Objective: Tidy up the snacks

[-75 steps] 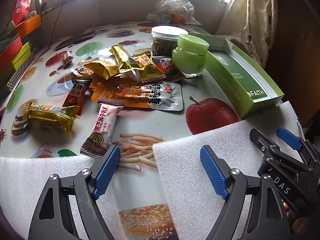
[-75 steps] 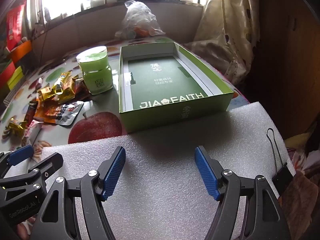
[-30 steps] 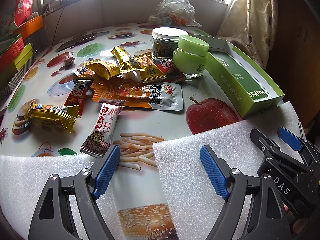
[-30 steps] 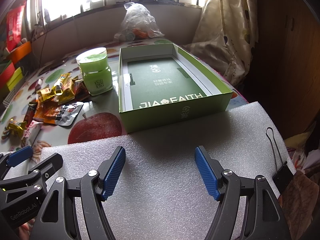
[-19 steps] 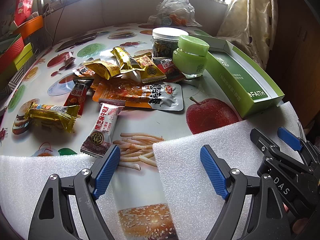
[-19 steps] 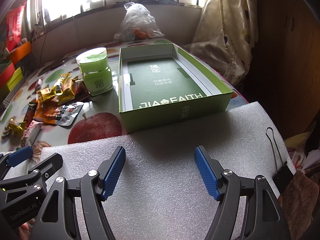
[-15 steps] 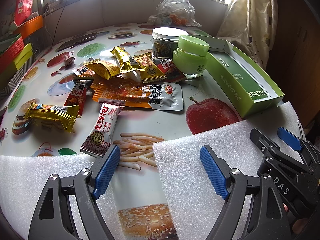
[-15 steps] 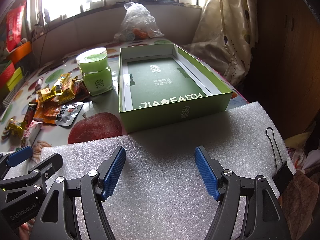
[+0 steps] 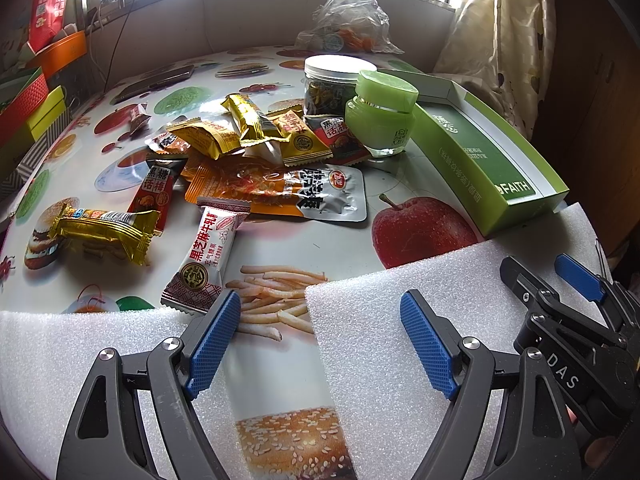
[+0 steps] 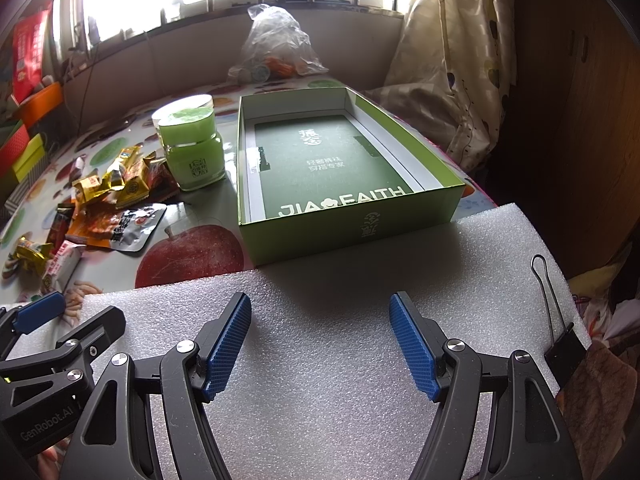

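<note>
Crinkly foil snack packets, glossy green jar, rectangular cardboard box

The clear white-lidded plastic jar is partly hidden behind the pale green glass jar in the left wrist view, and almost wholly behind it in the right. The crumpled translucent plastic bag holds round items too blurred to identify. The black binder clip is partly covered by brown cloth.
</note>
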`<state>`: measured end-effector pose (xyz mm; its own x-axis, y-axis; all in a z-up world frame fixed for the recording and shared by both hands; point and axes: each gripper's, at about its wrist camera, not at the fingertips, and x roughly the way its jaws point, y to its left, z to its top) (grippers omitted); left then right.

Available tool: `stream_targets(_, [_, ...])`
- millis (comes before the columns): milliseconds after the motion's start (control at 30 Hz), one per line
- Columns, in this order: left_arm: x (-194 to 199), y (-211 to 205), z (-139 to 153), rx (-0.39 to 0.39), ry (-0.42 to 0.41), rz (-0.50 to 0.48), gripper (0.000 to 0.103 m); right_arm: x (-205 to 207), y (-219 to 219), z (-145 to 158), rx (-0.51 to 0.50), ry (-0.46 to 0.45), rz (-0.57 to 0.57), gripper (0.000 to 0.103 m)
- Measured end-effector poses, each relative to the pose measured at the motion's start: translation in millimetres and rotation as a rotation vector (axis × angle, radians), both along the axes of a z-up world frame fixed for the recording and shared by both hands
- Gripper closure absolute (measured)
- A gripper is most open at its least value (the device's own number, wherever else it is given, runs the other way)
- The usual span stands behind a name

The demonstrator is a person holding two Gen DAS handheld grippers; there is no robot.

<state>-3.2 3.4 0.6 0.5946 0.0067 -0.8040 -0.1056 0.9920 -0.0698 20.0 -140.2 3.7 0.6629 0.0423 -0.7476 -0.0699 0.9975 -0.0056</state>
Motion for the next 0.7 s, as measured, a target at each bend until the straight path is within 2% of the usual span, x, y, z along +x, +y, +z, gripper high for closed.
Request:
stream_targets(533, [1.9, 5.8, 5.8, -0.026, 0.028, -0.024, 0.021, -1.4, -0.7, 6.2, 0.014, 0.014, 0.009, 0.032])
stream_targets(700, [0.5, 8.1, 9.9, -0.033, 0.021, -0.034, 0.021, -6.9, 8.2, 16.0, 0.017, -0.029, 0.037, 0.032])
